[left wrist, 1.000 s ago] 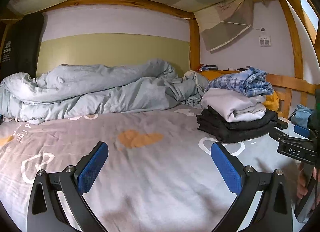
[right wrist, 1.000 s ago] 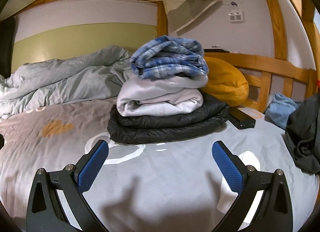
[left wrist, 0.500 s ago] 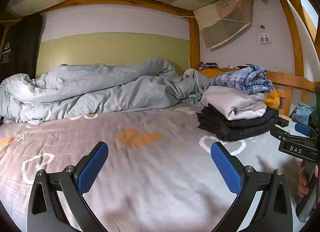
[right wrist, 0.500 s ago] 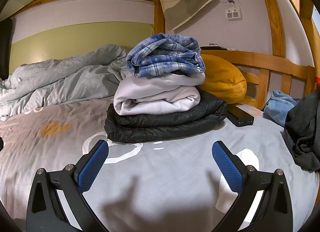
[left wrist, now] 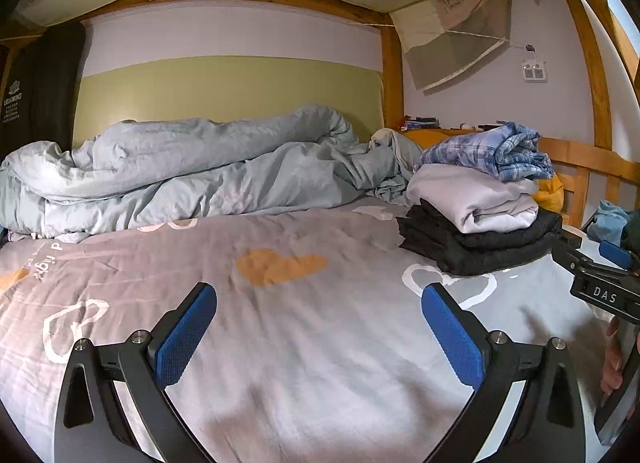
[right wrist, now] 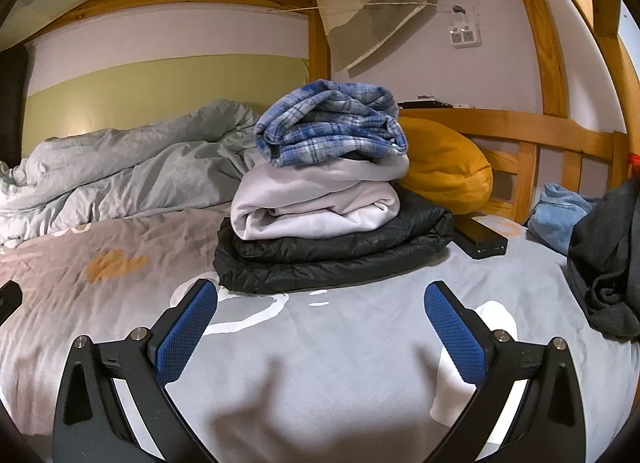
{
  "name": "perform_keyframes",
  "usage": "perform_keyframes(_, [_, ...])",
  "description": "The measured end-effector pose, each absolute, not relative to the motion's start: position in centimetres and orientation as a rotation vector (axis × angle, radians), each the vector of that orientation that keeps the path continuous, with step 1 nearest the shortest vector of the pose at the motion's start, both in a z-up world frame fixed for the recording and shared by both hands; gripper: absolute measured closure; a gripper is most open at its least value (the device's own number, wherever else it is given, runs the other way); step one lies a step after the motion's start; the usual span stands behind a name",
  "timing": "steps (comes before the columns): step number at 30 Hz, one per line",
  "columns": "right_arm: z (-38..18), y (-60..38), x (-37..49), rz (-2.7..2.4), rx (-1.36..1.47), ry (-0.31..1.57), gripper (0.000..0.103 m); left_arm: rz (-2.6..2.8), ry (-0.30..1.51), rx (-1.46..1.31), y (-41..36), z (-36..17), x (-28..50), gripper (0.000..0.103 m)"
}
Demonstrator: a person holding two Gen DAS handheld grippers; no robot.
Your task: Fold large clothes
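A stack of folded clothes rests on the grey heart-print bedsheet [left wrist: 280, 343]: a blue plaid garment [right wrist: 332, 123] [left wrist: 488, 149] on top, a pale lilac one [right wrist: 320, 203] in the middle, a black padded jacket [right wrist: 332, 255] [left wrist: 480, 243] at the bottom. A crumpled dark grey garment [right wrist: 608, 259] lies at the right edge, a light blue one [right wrist: 560, 219] beside it. My left gripper [left wrist: 318, 327] hovers open over bare sheet. My right gripper [right wrist: 320, 323] stands open just short of the stack, holding nothing. It shows in the left wrist view [left wrist: 600, 263], held by a hand [left wrist: 612, 359].
A rumpled pale blue duvet [left wrist: 180, 175] fills the back of the bed. A mustard pillow [right wrist: 444, 167] and a black power bank [right wrist: 480, 241] sit behind the stack, against the wooden rail [right wrist: 520, 131]. A bunk ceiling hangs low overhead.
Both grippers have tilted or dropped slightly, so the stack sits a little higher in each view. Neither gripper has taken hold of anything.
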State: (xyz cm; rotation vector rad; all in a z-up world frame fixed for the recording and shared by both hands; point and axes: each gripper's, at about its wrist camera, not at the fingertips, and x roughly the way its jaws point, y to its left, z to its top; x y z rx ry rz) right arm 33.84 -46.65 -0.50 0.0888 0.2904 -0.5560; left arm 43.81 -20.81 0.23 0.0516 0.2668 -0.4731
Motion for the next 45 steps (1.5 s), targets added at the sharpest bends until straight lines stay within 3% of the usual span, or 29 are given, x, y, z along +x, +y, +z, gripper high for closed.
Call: perform_keyframes(45, [-0.8,-45.8,33.8,-0.402,0.092,0.294,0.0,-0.456,0.257,0.088,-20.4,0.3,43.6,0.0])
